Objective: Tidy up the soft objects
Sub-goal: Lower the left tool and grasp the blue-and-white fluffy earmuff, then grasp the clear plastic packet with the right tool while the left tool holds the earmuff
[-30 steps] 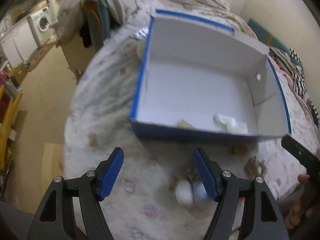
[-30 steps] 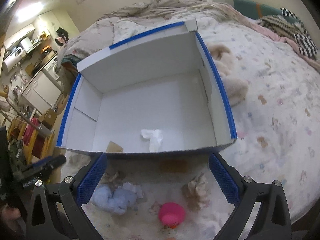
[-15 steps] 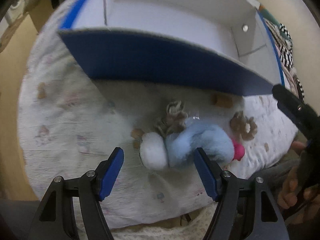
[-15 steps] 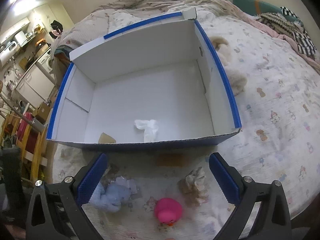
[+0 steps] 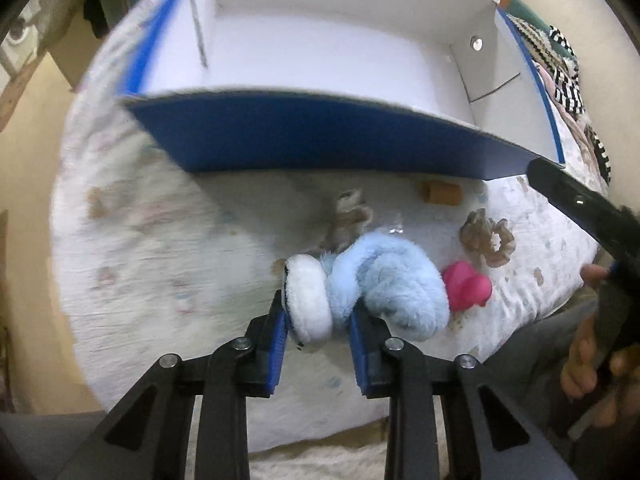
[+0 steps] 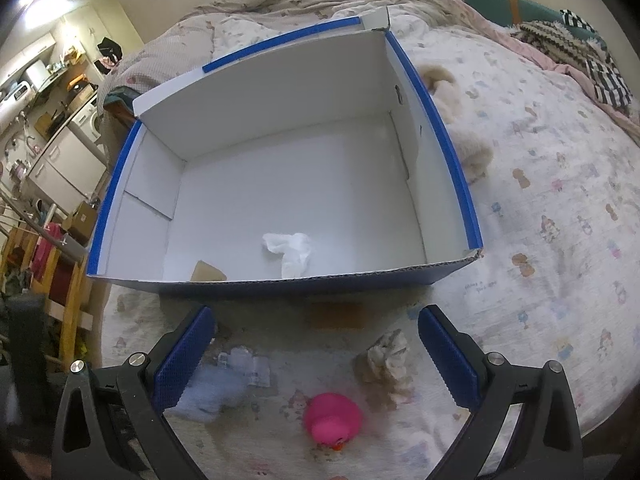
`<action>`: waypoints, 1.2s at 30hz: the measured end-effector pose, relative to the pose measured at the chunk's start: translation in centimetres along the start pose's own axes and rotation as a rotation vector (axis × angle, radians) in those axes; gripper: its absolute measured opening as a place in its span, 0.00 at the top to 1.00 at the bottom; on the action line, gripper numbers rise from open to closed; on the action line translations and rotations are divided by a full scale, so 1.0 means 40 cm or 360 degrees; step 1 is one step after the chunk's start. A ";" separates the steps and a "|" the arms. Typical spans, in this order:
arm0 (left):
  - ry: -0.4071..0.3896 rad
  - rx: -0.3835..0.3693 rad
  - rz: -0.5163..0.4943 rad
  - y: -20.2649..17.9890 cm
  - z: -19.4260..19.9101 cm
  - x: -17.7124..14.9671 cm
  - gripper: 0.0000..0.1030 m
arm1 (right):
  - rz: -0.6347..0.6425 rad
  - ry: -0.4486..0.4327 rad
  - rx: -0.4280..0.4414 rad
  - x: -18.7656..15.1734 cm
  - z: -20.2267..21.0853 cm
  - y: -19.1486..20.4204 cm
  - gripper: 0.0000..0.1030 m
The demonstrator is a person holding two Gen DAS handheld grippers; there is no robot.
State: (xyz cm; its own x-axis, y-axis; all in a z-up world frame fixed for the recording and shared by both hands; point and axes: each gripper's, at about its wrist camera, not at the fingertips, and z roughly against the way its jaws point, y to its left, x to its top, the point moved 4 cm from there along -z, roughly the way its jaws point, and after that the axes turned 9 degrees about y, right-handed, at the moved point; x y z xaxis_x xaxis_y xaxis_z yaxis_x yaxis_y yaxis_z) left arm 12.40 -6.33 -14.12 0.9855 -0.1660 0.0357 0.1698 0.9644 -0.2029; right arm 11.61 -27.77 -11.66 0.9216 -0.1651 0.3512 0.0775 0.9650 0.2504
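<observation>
My left gripper (image 5: 318, 320) is shut on a light blue and white plush toy (image 5: 376, 280), which rests on the bed just in front of the blue box (image 5: 320, 136). The toy also shows blurred in the right wrist view (image 6: 212, 392). A pink rubber duck (image 5: 468, 286) lies right of the toy, also in the right wrist view (image 6: 334, 420). A beige scrunchie (image 5: 488, 240) lies beyond it. My right gripper (image 6: 316, 348) is open and empty above the duck. The box (image 6: 460, 176) holds a white cloth (image 6: 292, 248) and a tan piece (image 6: 206, 272).
A tan cork-like piece (image 5: 440, 193) lies against the box front. A brown ruffled item (image 5: 348, 216) sits behind the plush toy. A cream plush (image 6: 464, 136) lies right of the box. The bed edge is close in front; furniture stands at left.
My left gripper has moved forward and closed on the white end of the plush toy. The right gripper has stayed open and shifted slightly.
</observation>
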 end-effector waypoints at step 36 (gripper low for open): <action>-0.0093 0.0162 0.0371 0.187 0.019 0.028 0.74 | 0.0819 0.0621 -0.0110 -0.151 -0.277 0.263 0.69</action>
State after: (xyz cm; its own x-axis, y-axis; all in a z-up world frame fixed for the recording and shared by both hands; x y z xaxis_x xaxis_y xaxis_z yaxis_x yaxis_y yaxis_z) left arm 14.79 0.84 -14.86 0.9958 0.0724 0.0563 -0.0658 0.9915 -0.1126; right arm 11.07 -14.36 -21.15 0.9168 0.3957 0.0541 -0.3989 0.9140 0.0746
